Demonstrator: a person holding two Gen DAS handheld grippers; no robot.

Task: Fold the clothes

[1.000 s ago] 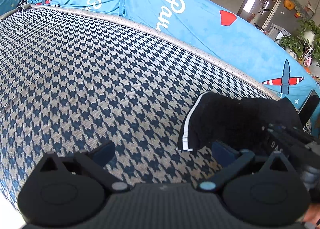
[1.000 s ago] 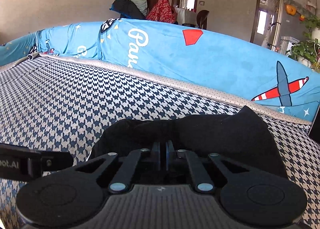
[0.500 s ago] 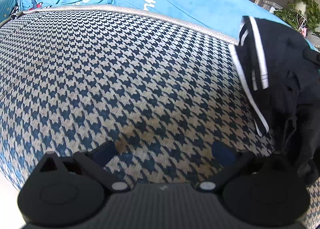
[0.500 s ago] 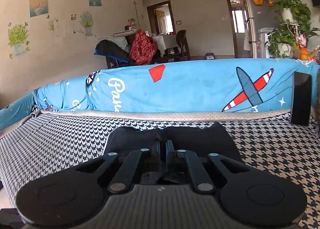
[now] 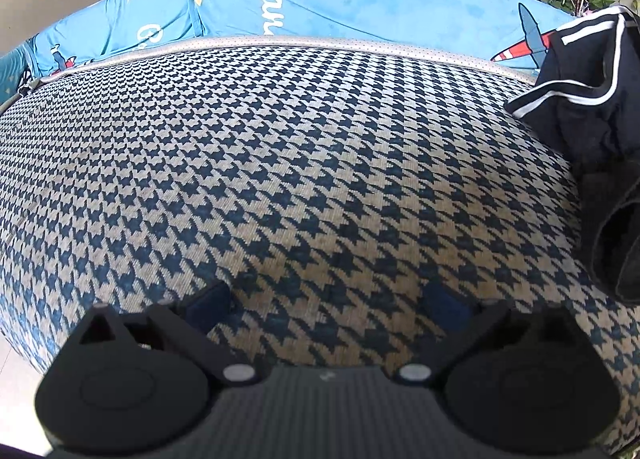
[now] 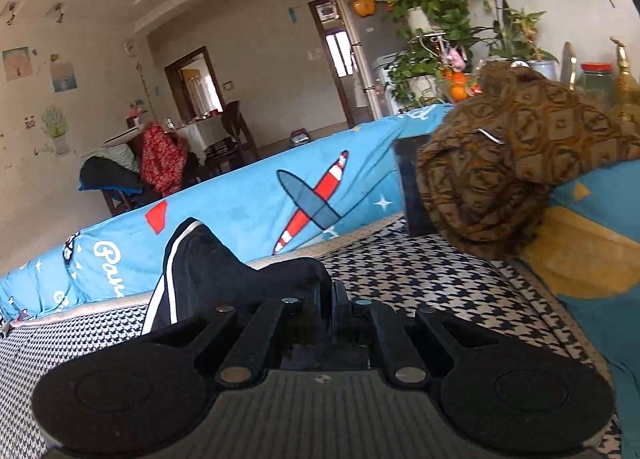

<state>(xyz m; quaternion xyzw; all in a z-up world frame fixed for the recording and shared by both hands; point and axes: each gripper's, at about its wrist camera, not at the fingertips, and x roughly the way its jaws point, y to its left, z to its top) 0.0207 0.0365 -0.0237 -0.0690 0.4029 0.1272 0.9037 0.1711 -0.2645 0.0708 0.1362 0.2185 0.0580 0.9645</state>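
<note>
A black garment with white stripes (image 5: 592,99) hangs lifted at the right edge of the left wrist view, above the houndstooth sofa seat (image 5: 280,147). In the right wrist view the same black garment (image 6: 224,271) drapes to the left over my right gripper (image 6: 330,299), whose fingers are shut on its cloth. My left gripper (image 5: 326,305) is open low over the seat's front part, with only the houndstooth cover between its fingers (image 5: 208,301). The garment is well to its right and apart from it.
A blue cartoon-print cover (image 5: 360,3) lines the sofa back. A brown patterned cloth bundle (image 6: 516,163) lies on the right armrest, beside a dark upright object (image 6: 412,187). Plants (image 6: 432,31) and a table with clothes (image 6: 160,155) stand beyond.
My right gripper has lifted the black garment off the seat and swung right toward the armrest. The left gripper stayed open low over the seat, tilting up slightly.
</note>
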